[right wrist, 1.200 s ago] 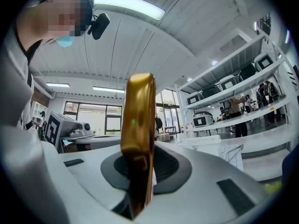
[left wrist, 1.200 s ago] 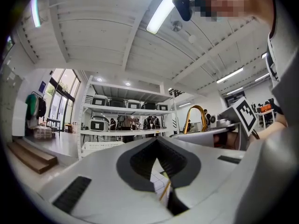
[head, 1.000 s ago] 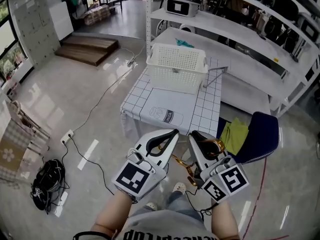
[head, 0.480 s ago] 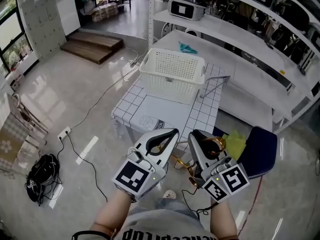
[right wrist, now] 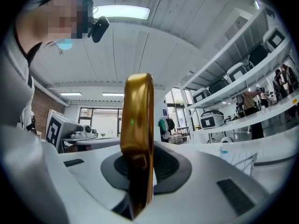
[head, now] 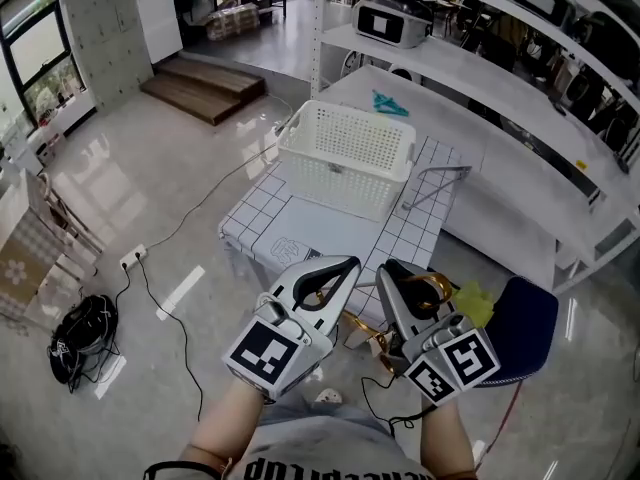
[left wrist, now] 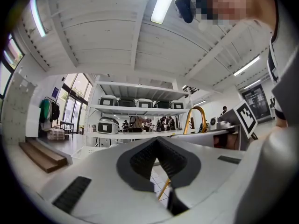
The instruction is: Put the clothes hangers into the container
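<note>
Before table edge (head: 290, 230), left claw (head: 345, 268) and right claw (head: 392, 271) grip hanger (right wrist: 137, 120).

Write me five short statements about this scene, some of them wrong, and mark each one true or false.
1. The white basket stands on the checked table. True.
2. The right gripper is empty. False: it is shut on a gold hanger.
3. Both grippers are above the basket. False: they are held close to the person, short of the basket.
4. A blue chair stands to the right of the table. True.
5. The left gripper has its jaws wide apart. False: they are shut on a thin gold part of the hanger.
</note>
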`<state>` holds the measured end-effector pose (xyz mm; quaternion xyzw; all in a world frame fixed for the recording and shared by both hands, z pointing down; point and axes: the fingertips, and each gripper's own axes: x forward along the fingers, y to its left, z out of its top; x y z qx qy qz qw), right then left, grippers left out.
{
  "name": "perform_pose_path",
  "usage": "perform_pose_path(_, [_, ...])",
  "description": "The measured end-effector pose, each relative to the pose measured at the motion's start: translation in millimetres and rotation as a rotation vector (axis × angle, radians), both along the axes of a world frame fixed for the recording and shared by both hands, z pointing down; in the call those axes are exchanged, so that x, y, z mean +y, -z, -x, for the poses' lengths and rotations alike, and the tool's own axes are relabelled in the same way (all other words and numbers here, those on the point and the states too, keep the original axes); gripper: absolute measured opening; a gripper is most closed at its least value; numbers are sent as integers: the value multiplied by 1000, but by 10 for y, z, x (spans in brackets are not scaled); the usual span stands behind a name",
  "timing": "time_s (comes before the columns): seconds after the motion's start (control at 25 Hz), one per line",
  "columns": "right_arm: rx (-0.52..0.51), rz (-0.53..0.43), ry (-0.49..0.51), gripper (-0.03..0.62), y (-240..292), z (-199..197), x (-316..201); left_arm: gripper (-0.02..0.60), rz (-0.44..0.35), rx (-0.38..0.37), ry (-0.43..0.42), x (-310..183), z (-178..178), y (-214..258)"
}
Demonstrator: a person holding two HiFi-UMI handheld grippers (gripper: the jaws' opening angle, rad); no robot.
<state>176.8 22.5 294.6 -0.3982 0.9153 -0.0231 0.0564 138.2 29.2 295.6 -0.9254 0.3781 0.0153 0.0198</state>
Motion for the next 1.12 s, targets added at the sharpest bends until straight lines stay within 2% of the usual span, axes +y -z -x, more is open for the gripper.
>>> perform_pose_path(0.4, [-22, 1, 30, 55, -34, 37, -263, 14, 3, -21, 34, -248, 50, -59])
perform_pose_path(0.68, [-27, 10, -11, 55, -11, 136, -526, 14, 5, -29, -7, -517, 155, -27])
perform_pose_path(1.12, [-24, 17, -103, 55, 22, 505, -995, 14, 14, -23, -85, -1009, 577, -2])
